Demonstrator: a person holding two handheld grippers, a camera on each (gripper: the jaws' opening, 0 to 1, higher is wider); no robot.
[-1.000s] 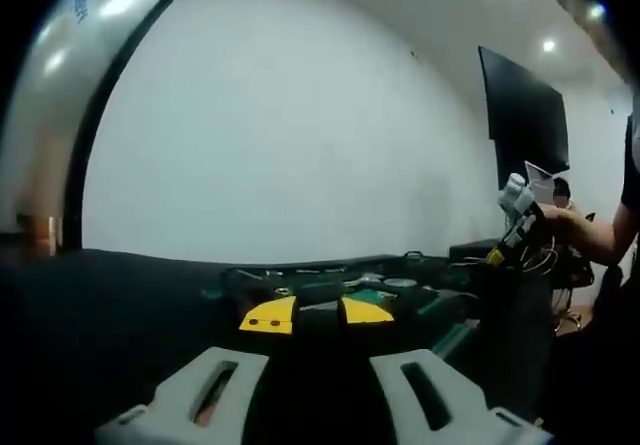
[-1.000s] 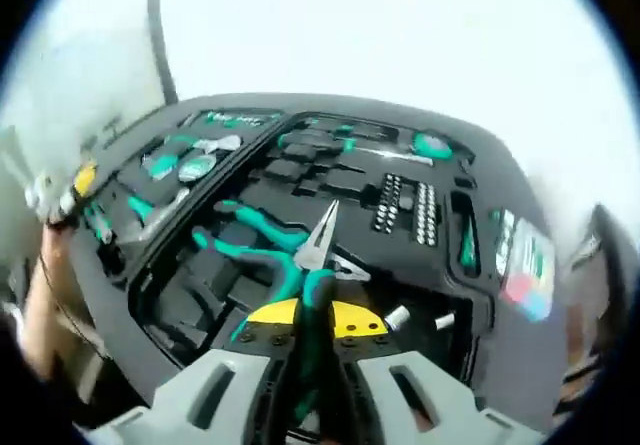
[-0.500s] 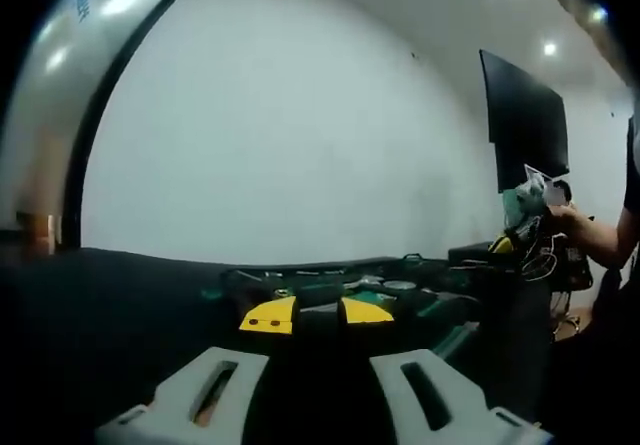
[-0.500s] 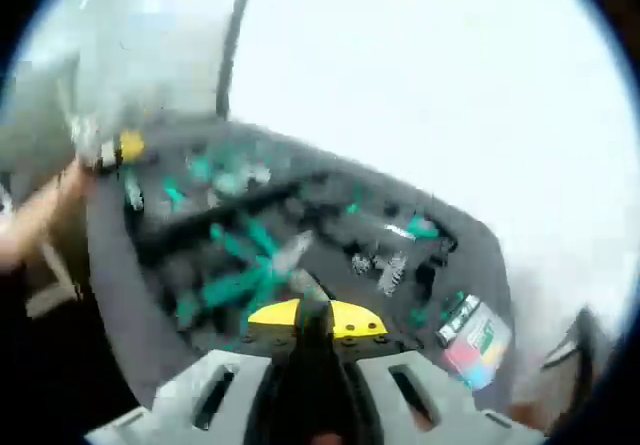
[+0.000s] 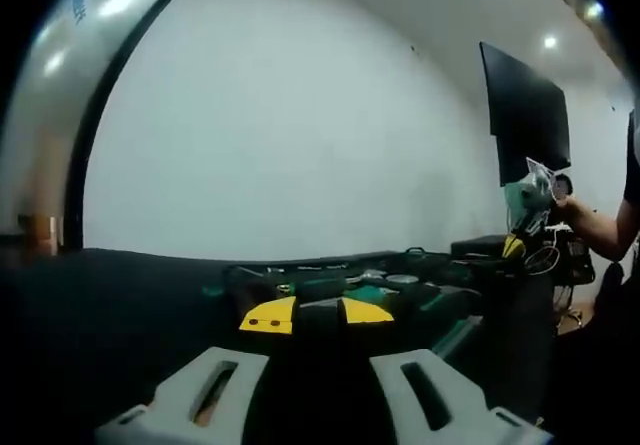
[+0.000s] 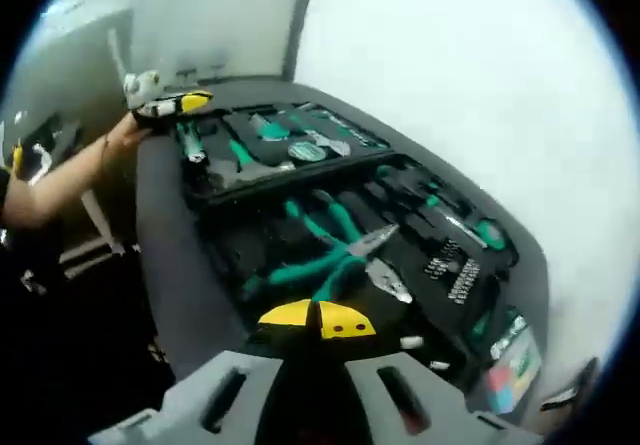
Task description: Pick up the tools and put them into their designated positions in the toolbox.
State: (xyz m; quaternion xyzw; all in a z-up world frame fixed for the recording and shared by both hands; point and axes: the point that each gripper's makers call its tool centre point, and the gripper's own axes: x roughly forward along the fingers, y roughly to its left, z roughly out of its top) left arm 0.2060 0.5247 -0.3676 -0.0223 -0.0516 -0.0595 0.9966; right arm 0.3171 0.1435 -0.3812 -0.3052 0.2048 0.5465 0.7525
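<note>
The open black toolbox (image 6: pixel 222 227) lies on a grey table, with teal-handled tools in both halves. A pair of teal-handled pliers (image 6: pixel 335 255) lies in the near half, ahead of my right gripper (image 6: pixel 318 317), whose yellow tips meet with nothing between them. My left gripper (image 5: pixel 318 312) sits low at table height, its yellow tips a small gap apart and empty, looking across the toolbox (image 5: pixel 400 287). In the right gripper view the left gripper (image 6: pixel 165 103) is at the box's far left corner, held by a hand. In the left gripper view the right gripper (image 5: pixel 527 203) hangs high at the right.
Small sockets (image 6: pixel 452 273) and a screwdriver (image 6: pixel 455 223) fill slots in the near half. A colourful card (image 6: pixel 510 363) lies on the table's right end. A dark screen (image 5: pixel 525 115) hangs on the white wall, and the person's arm (image 6: pixel 60 180) reaches in from the left.
The pliers that were between the right jaws now lie in the toolbox, and those jaws have shut. The right gripper has drawn back and swung. The left gripper has stayed still.
</note>
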